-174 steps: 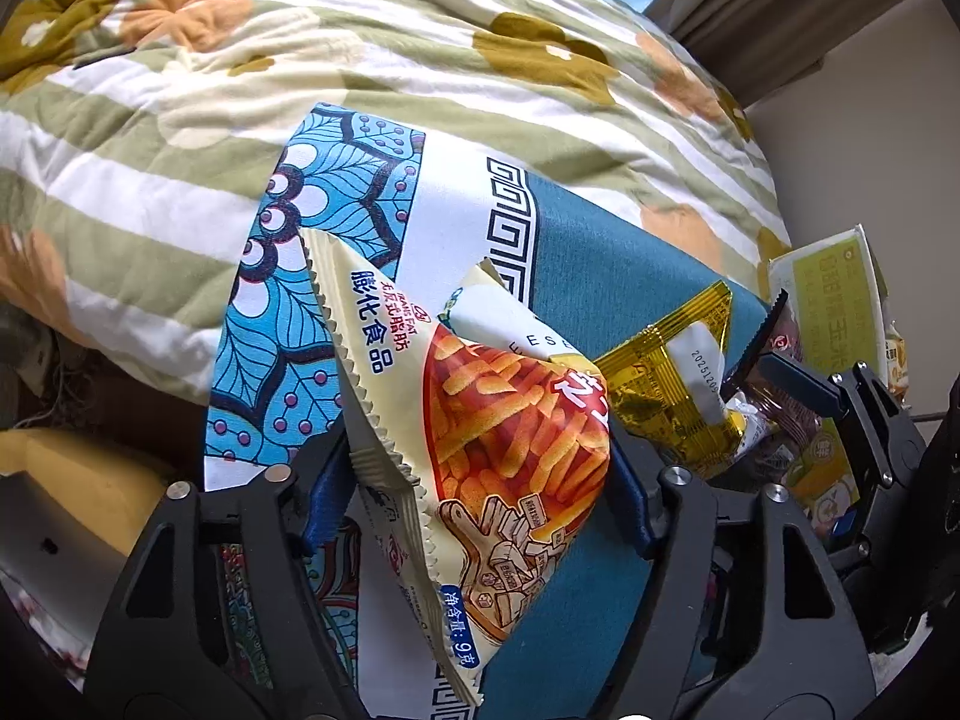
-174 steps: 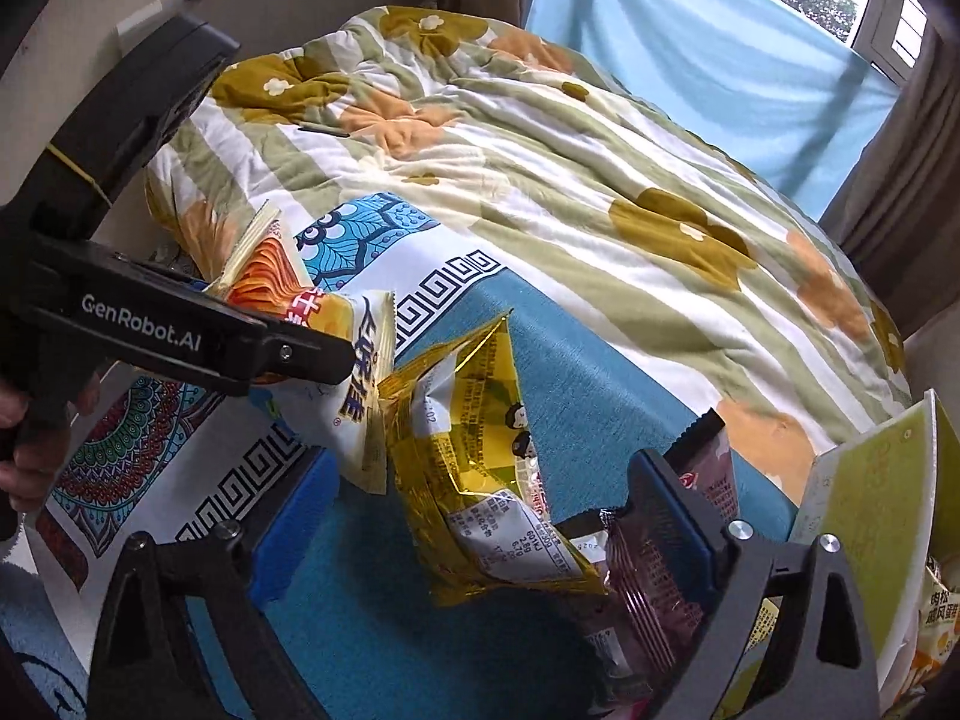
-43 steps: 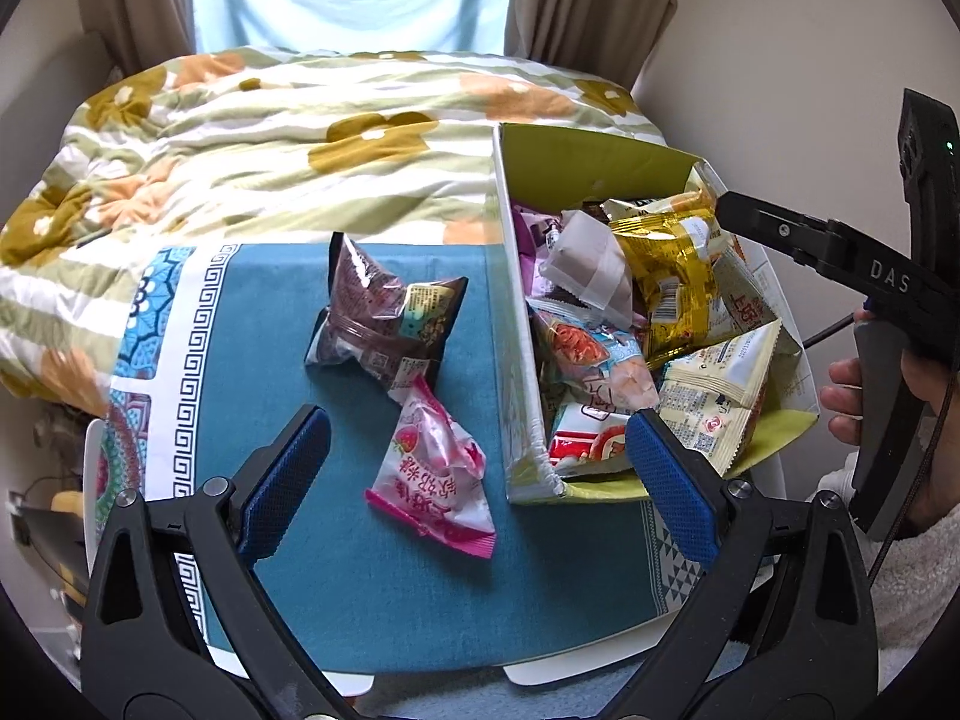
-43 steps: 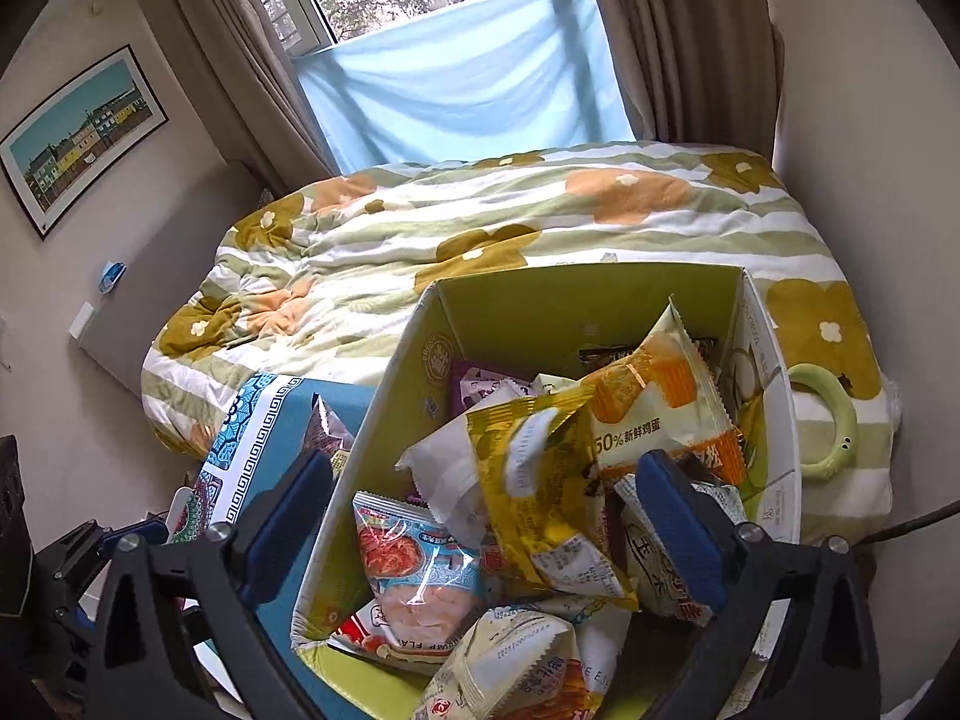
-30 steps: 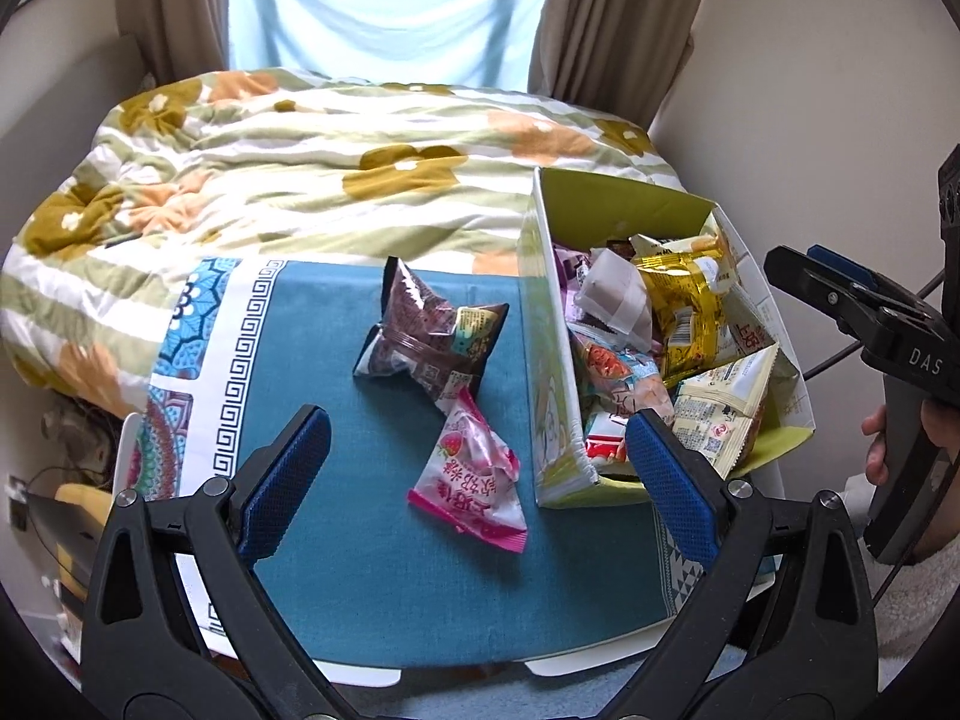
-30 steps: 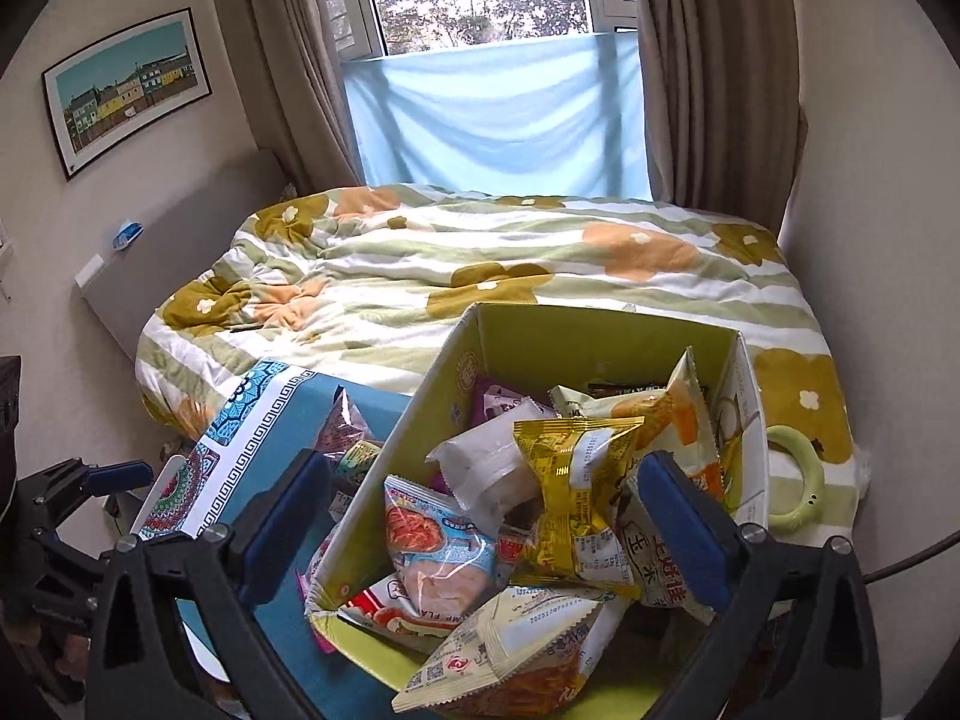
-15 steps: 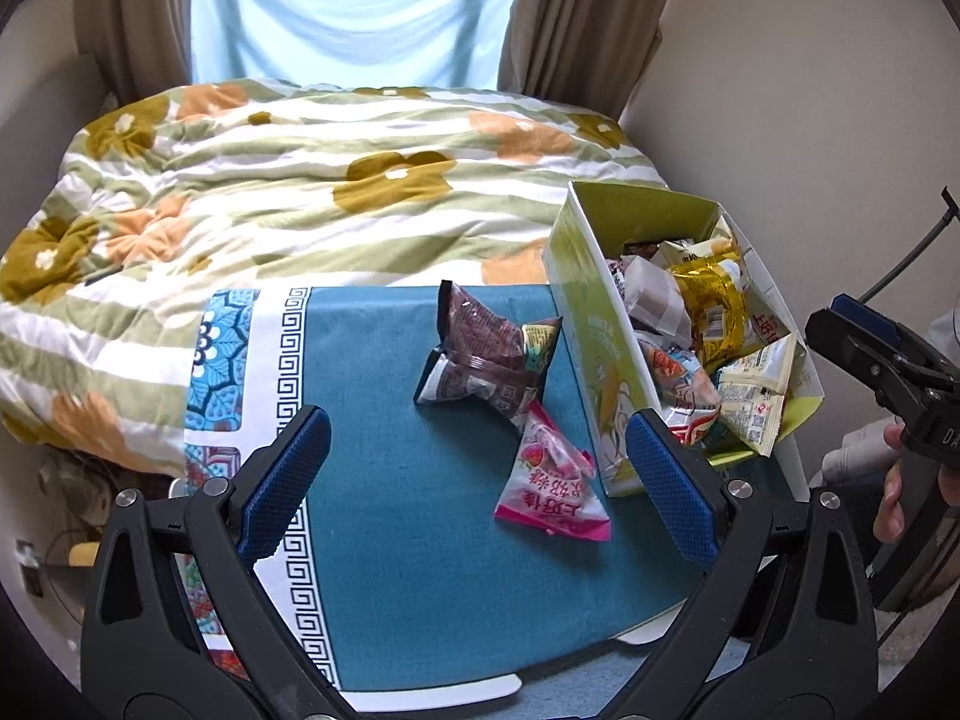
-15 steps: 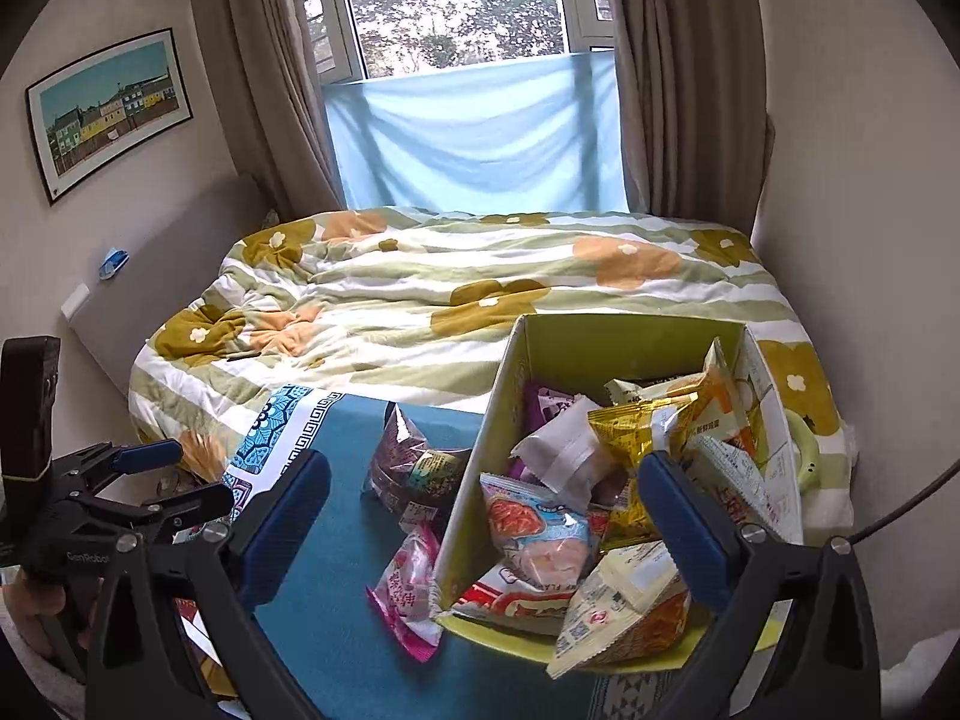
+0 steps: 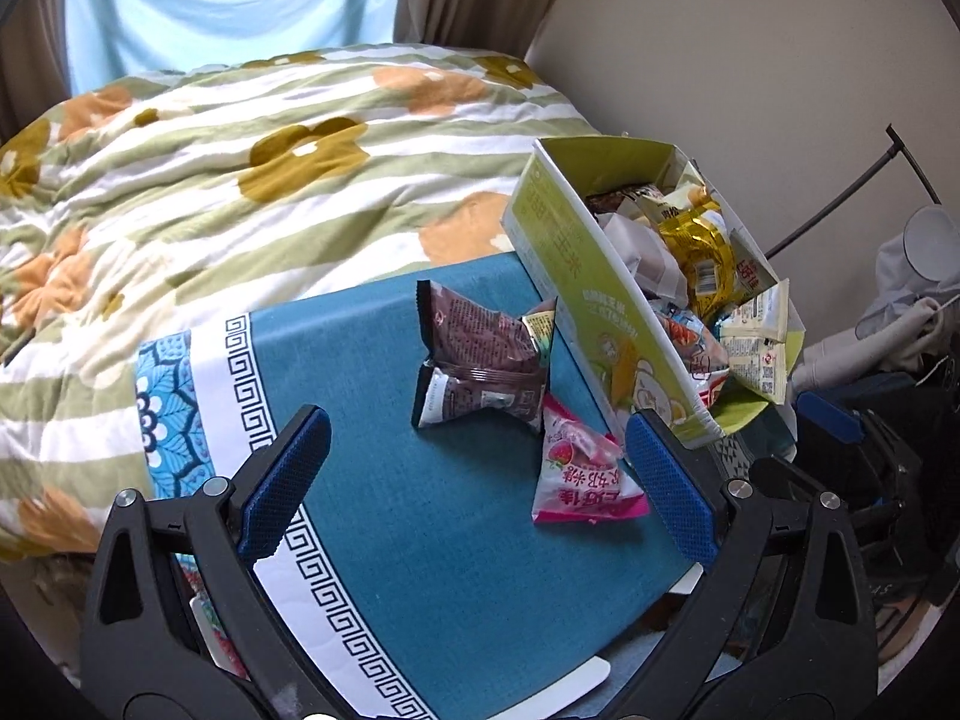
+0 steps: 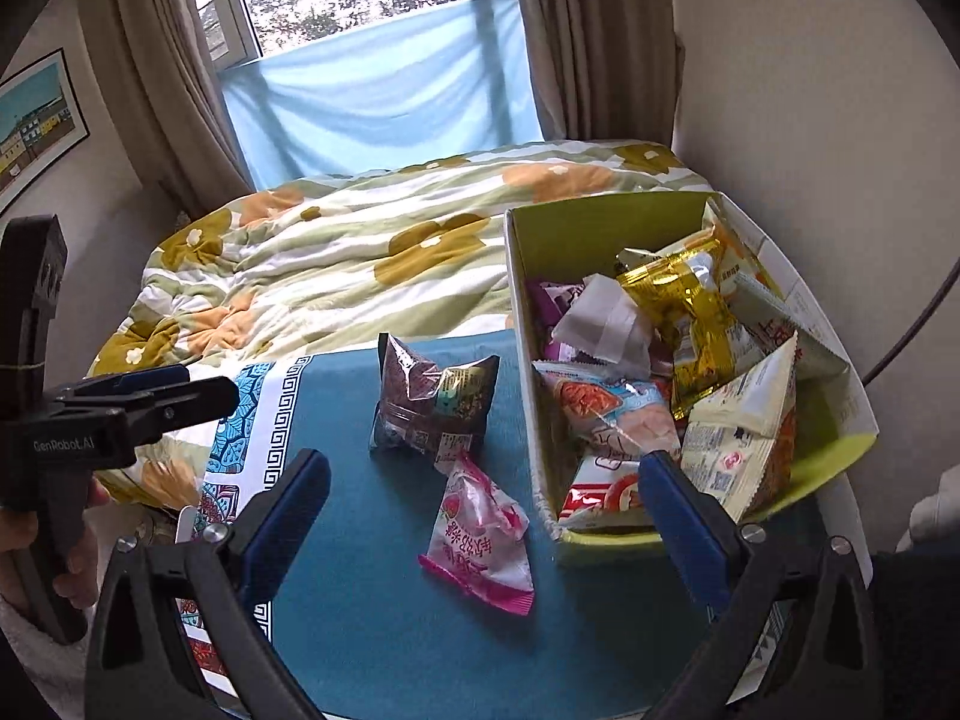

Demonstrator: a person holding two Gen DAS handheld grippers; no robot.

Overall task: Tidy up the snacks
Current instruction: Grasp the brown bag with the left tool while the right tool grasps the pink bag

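A: On the teal tablecloth (image 10: 384,612), right of centre, the green box (image 10: 522,276) already bulges with packets, the gold packet (image 10: 690,312) riding on top. Most of the sorting looks done to me.

B: Two are left outside it, though. The brown packet (image 10: 429,402) stands just left of the box wall, and the pink strawberry packet (image 10: 480,528) lies in front, its top corner touching the brown one.

A: And the tools?

B: Both empty. The left gripper (image 9: 474,480) hovers with its blue pads spread wide, the pink packet just inside its right pad. The right gripper (image 10: 486,516) is equally wide, straddling the pink packet and the box's near corner.

A: Anything unclear?

B: Plenty. The lower layers in the box are buried, so no count is possible. The box's far right flap is cut off by the fisheye edge, and the packet print is too small to read. Whether anything sits beyond the cloth's left border, I can't tell.
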